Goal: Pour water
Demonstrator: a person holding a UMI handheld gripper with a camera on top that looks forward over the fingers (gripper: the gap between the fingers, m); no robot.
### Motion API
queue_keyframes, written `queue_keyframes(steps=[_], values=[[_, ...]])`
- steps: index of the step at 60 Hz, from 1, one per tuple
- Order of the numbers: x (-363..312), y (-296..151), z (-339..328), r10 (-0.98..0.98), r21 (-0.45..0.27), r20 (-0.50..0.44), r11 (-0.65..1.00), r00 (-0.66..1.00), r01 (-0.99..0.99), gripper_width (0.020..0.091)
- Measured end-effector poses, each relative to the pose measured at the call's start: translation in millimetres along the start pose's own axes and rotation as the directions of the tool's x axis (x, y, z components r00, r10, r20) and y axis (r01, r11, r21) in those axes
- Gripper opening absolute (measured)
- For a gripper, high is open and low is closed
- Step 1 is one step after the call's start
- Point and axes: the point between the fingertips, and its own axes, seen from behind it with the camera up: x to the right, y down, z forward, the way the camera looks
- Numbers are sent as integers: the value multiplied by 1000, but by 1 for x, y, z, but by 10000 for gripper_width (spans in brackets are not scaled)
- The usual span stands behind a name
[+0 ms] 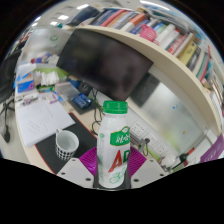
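Wide-angle view along a hand-held gripper point(112, 168), with its two fingers at the bottom and a purple-pink pad point(89, 159) on the inner face of each. Held upright between the fingers: a small plastic bottle point(114, 143) with a green cap point(116, 106), a white and green label and large red lettering, its lower body clamped from both sides by the pads, so fingers pressed onto the bottle rather than spread. Bottle base at the level of the fingertips, cap rising well above them. Just left of the bottle and slightly beyond the fingers, on a dark desk mat point(52, 152): a white cup point(65, 143) with a dark dotted pattern, standing upright with its open mouth up, apart from the bottle and not touching it. Whether anything is in the cup, impossible to tell. Further left on the desk point(30, 140), sheets of white paper point(40, 118) and scattered small items, too small to identify. Behind the bottle, a large dark monitor point(108, 62), tilted in this view. Above the monitor, a long shelf point(170, 58) packed with upright books point(165, 32). At the right of the bottle, dark cables or stand parts, unclear. Bright ceiling lights point(62, 17) in the far upper background.
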Motion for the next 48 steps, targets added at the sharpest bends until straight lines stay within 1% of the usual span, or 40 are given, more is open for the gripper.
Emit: queue_keyframes(steps=[3, 7, 9, 10, 12, 15, 28, 30, 32, 34, 39, 44, 48], values=[[1, 3, 3, 160, 42, 12, 986, 987, -161, 370], [3, 10, 10, 321, 85, 25, 943, 947, -322, 372], [5, 14, 15, 382, 105, 31, 918, 924, -383, 371], [-4, 14, 14, 410, 115, 14, 905, 912, -409, 370], [0, 20, 21, 450, 124, 36, 884, 892, -451, 370], [1, 29, 30, 495, 139, 39, 858, 868, -495, 370], [-14, 72, 68, 586, 153, 54, 796, 809, -586, 368], [-19, 81, 71, 589, 144, 55, 795, 807, -590, 379], [-15, 77, 70, 590, 197, 57, 785, 806, -588, 373], [-16, 78, 70, 588, 217, 54, 782, 807, -584, 373], [-18, 79, 67, 588, 238, 46, 779, 808, -581, 376], [-16, 79, 63, 569, 243, 37, 793, 822, -559, 457], [-19, 81, 62, 552, 213, 23, 812, 833, -544, 517]])
